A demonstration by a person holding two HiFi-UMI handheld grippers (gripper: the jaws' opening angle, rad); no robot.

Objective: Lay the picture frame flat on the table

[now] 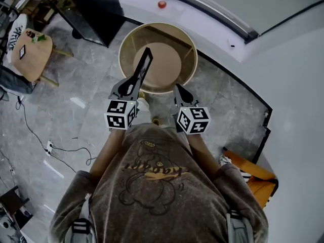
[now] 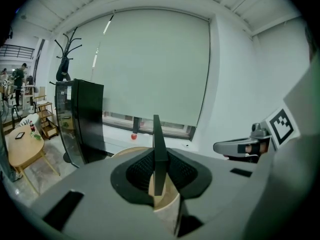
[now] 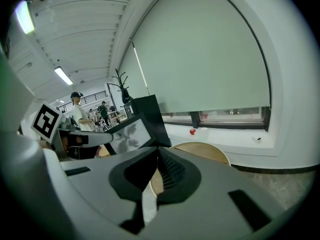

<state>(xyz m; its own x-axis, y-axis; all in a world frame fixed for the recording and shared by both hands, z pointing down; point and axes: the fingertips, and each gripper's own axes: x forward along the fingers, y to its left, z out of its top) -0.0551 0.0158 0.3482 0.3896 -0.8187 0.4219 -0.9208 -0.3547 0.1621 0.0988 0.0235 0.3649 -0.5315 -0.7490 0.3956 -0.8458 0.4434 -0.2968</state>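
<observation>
My left gripper [image 1: 134, 82] is shut on the black picture frame [image 1: 143, 65] and holds it upright, on edge, over the near left part of the round wooden table [image 1: 169, 59]. In the left gripper view the frame [image 2: 159, 151] shows as a thin dark slab clamped between the jaws. The right gripper view shows the frame's pale picture face [image 3: 126, 134], with the left gripper [image 3: 75, 140] behind it. My right gripper [image 1: 180, 91] hovers at the table's near edge, to the right of the frame, shut with nothing in it.
A tall black cabinet [image 1: 91, 9] stands left of the table. A red ball [image 1: 162, 4] lies on the white window ledge behind. A small wooden side table [image 1: 33, 54] is far left. An orange object [image 1: 253, 176] sits on the floor at right. Cables [image 1: 61, 148] run over the floor.
</observation>
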